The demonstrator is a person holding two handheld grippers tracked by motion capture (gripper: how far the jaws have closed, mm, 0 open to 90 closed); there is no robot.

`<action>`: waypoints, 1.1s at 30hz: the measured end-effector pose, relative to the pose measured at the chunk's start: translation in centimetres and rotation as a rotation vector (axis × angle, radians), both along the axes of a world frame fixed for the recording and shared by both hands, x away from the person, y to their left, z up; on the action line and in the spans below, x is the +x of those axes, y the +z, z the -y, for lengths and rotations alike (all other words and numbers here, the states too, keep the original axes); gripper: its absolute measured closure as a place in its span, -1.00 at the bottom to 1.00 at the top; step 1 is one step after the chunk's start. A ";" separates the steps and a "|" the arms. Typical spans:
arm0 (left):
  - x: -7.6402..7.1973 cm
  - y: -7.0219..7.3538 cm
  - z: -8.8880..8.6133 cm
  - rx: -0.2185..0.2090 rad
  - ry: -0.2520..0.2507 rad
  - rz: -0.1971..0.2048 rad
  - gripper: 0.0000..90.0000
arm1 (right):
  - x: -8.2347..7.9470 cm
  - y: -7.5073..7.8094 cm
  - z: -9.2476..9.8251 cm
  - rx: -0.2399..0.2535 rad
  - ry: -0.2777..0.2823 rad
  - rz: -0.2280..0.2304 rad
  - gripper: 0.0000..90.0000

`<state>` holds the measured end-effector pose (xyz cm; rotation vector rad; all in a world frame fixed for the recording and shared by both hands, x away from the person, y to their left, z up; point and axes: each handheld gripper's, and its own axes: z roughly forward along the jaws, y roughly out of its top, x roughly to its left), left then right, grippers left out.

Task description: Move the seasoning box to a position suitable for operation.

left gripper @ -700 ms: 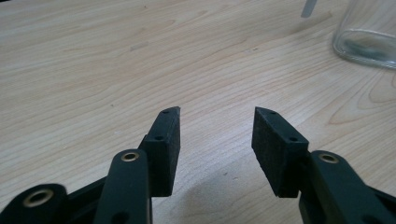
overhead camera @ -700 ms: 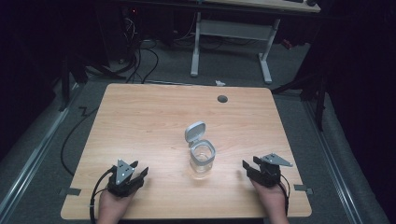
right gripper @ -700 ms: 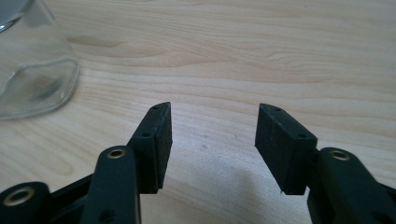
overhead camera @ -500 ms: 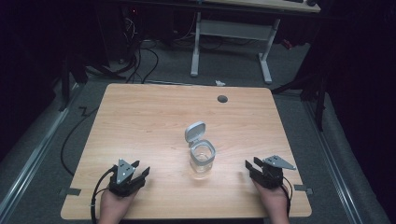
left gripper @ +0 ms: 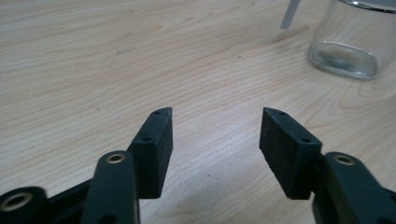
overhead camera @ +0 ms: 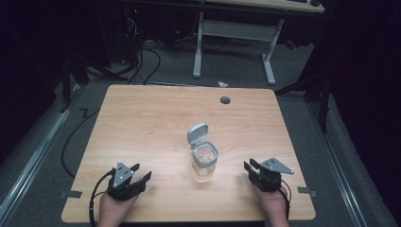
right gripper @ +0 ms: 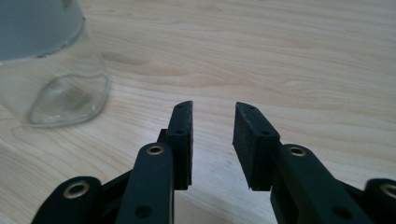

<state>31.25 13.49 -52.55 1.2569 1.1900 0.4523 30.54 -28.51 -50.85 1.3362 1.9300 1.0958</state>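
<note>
My right gripper has slid slightly nearer me; its jaws are narrowly parted and empty. My left gripper gapes wide, empty. The open-lidded glass jar stands untouched between them on the table.

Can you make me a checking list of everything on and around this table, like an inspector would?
Surface: wooden table, bare wood, with a round hole near the far edge.
Job's things: clear glass jar at the middle, upright, its grey flip lid open and tipped back. It looks empty.
Clutter: nothing seen.
Grippers: left hand-held gripper near the front left, jaws apart, holding nothing. Right hand-held gripper near the front right, jaws apart, narrower gap, holding nothing. Both are apart from the jar.
Cables: a black cable trails from the left hand-held gripper; more cables lie on the floor behind.
Surroundings: dark room, grey desk frame beyond the table.
</note>
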 end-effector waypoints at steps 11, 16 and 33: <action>0.1 0.1 -0.2 -0.024 0.000 -0.001 -0.13 | 0.9 0.6 -2.0 -0.007 0.049 0.013 0.63; 0.2 0.1 -0.3 -0.023 0.007 -0.008 -0.12 | 1.3 0.6 -2.5 -0.007 0.061 -0.003 0.69; 0.3 -0.3 0.1 0.015 0.032 -0.008 0.14 | 2.9 0.5 -5.9 -0.022 0.181 -0.011 1.00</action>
